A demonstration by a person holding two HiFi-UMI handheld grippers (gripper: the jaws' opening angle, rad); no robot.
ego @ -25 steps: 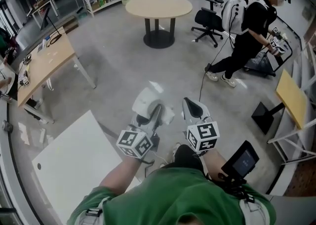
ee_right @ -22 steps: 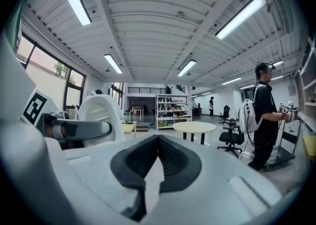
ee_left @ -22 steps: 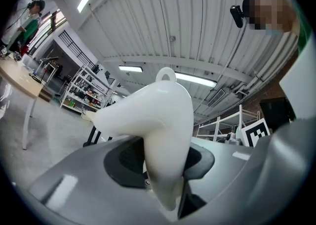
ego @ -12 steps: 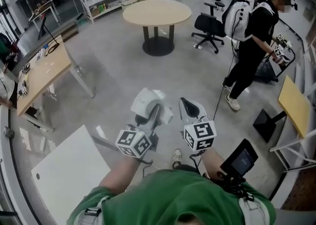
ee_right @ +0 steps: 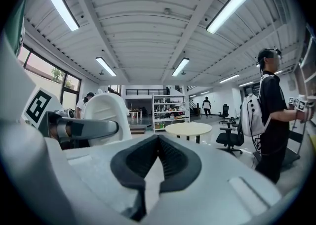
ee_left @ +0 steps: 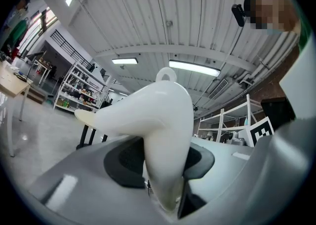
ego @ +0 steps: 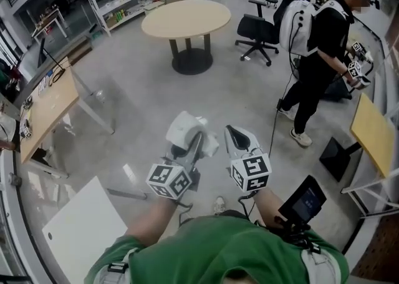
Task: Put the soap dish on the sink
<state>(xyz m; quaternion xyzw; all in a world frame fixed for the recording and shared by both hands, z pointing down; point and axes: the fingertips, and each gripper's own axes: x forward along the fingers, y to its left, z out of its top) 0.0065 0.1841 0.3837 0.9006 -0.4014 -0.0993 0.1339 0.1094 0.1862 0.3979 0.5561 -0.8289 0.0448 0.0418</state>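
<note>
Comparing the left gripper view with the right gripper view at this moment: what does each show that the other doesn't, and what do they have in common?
Only the left gripper view: the left gripper with its pads pinching the white soap dish.

Only the right gripper view: the right gripper with its jaws closed together on nothing, a person with a white backpack, and a black office chair.

Both: the soap dish, the round table and the shelving at the back of the room.

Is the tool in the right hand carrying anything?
No, the right tool has its jaws shut together with nothing between them in the right gripper view.
</note>
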